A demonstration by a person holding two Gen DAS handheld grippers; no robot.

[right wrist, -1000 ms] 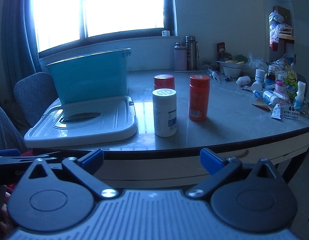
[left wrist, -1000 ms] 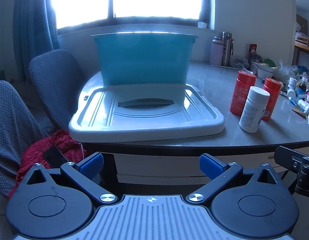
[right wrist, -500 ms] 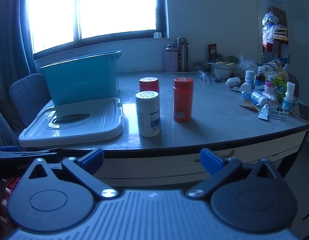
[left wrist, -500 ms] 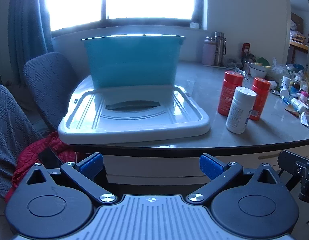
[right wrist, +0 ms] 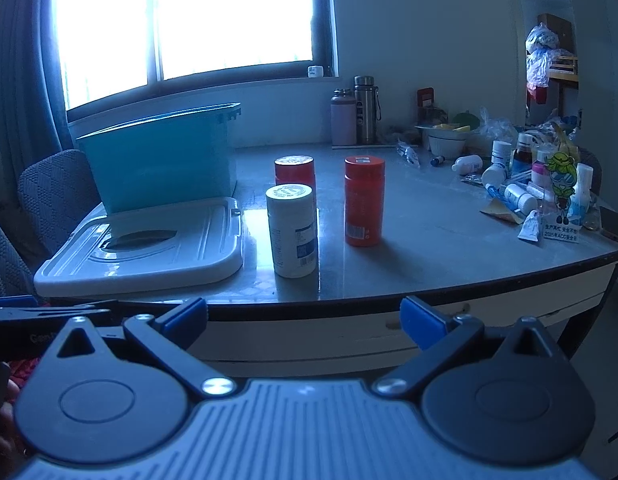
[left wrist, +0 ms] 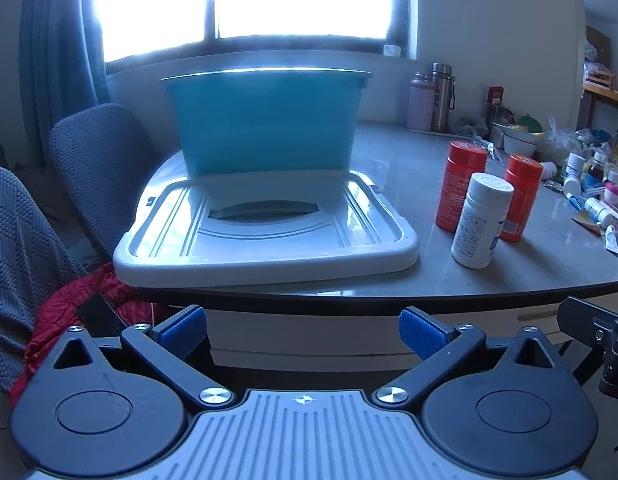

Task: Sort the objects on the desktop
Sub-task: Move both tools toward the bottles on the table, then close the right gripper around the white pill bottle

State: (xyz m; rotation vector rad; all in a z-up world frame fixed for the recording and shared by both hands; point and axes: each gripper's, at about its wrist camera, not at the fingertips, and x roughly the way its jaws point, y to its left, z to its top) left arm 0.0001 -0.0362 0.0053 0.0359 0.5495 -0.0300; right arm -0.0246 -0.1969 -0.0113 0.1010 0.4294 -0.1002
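Grey and glossy, the tabletop (right wrist: 429,248) stretched ahead of both claws, its dark curved edge just beyond their blue-padded tips. The left claw (left wrist: 303,326) was held below that edge with its jaws spread wide and nothing between them. Straight ahead of it lay a pale grey bin lid (left wrist: 265,236), flat on the tabletop, and directly behind the lid stood an upright teal storage bin (left wrist: 265,124). To the right of the left claw's line stood three bottles close together: a white bottle (left wrist: 481,220) nearest, and two orange bottles behind it, one to its left (left wrist: 461,184) and one to its right (left wrist: 521,196). A grey chair (left wrist: 97,160) and a red garment (left wrist: 69,312) sat off to the left claw's left, beside the tabletop.

The right claw (right wrist: 305,316) was also wide open and empty, held low before the tabletop edge. Ahead of it and slightly left stood the white bottle (right wrist: 292,230), with one orange bottle (right wrist: 295,170) behind it and the other (right wrist: 364,200) ahead near the claw's centre line, apart from the white one. The bin lid (right wrist: 149,248) and teal storage bin (right wrist: 161,160) were to the right claw's left. Far to its right lay a clutter of small bottles and packets (right wrist: 529,196). Two flasks (right wrist: 355,110) stood at the far side, by the wall.
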